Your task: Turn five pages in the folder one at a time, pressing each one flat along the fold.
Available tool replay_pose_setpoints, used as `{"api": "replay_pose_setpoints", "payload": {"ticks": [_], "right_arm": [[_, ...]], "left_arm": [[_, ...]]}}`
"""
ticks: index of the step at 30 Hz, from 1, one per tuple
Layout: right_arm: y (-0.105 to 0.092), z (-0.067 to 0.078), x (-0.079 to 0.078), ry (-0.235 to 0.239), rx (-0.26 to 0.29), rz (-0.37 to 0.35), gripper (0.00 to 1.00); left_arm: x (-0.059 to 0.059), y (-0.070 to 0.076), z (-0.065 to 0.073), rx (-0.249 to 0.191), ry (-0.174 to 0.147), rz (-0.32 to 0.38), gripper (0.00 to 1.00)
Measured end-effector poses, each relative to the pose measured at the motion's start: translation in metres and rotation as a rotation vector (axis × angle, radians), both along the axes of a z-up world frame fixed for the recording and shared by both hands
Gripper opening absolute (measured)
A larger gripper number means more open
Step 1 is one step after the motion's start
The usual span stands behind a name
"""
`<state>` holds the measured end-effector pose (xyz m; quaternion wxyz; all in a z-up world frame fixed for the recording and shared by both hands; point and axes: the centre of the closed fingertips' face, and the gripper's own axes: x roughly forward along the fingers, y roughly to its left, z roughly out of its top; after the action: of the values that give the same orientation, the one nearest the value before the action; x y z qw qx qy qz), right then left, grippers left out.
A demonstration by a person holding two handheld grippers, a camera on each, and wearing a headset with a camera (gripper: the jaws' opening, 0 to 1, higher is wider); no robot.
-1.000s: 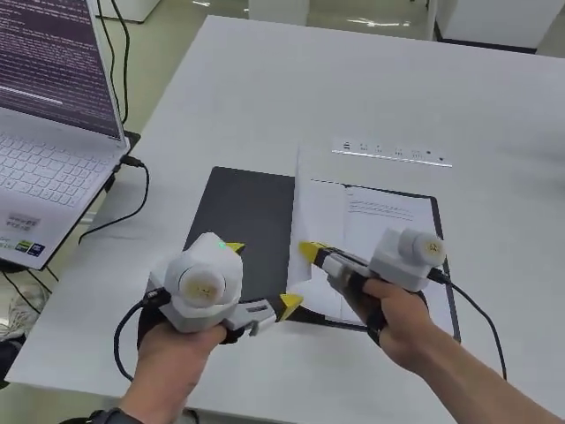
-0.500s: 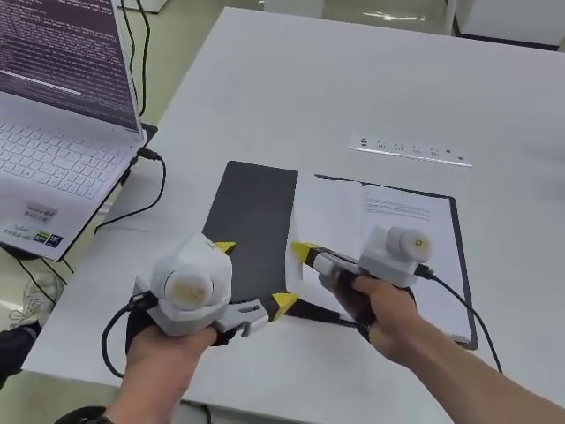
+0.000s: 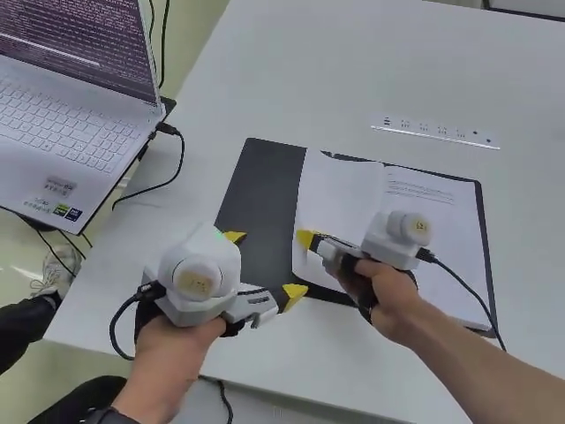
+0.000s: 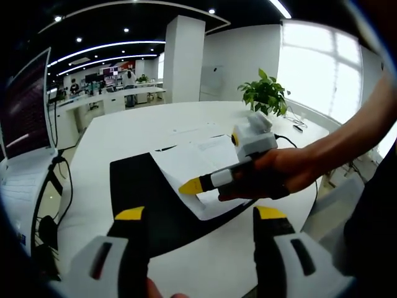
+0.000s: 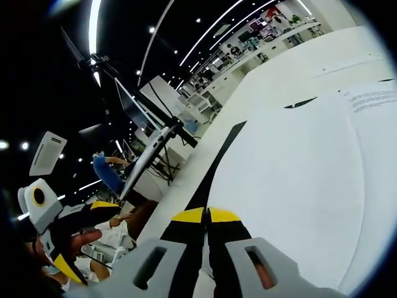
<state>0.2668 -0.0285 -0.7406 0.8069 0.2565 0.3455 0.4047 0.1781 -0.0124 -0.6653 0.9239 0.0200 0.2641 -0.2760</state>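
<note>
**First page up, four more to come**

Head view: the folder (image 3: 256,203) lies open mid-bench (image 3: 309,79). Its black left cover is bare, so I judge this the first turn, with the pressing not yet done. The right claw (image 3: 307,238), jaws together, pinches the page (image 3: 340,199) by its 6 o'clock corner.

Left gripper view: the left claw (image 4: 200,213) hangs wide apart and empty at the folder's 7 o'clock edge.

Right gripper view: the tips meet, and the page spreads toward 2 o'clock.
</note>
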Motion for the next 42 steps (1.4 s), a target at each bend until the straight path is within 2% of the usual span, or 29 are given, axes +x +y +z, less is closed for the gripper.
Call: {"api": "replay_pose_setpoints", "payload": {"ticks": [10,18,24,28,30,32,40,42], "right_arm": [[0.012,-0.016,0.000,0.045,-0.008,0.007,0.00],[0.017,-0.035,0.001,0.122,-0.005,-0.029,0.00],[0.022,-0.053,-0.011,0.162,-0.057,-0.021,0.01],[0.021,-0.051,-0.011,0.177,-0.027,-0.051,0.03],[0.025,-0.047,-0.013,0.189,0.007,-0.035,0.09],[0.026,-0.045,-0.013,0.190,0.010,-0.021,0.15],[0.030,-0.037,-0.018,0.181,0.043,-0.003,0.28],[0.030,-0.034,-0.021,0.187,0.071,-0.003,0.31]], "left_arm": [[0.002,0.010,-0.004,-0.006,0.011,0.012,0.69],[0.003,0.013,-0.005,-0.011,0.015,0.021,0.68],[0.004,0.014,-0.007,-0.017,0.019,0.023,0.68],[0.004,0.016,-0.006,-0.019,0.015,0.025,0.68],[0.003,0.017,-0.007,-0.017,0.017,0.025,0.68],[0.003,0.017,-0.007,-0.016,0.017,0.024,0.67],[0.000,0.015,-0.009,-0.018,0.021,0.022,0.67],[-0.002,0.015,-0.011,-0.017,0.026,0.022,0.66]]}}
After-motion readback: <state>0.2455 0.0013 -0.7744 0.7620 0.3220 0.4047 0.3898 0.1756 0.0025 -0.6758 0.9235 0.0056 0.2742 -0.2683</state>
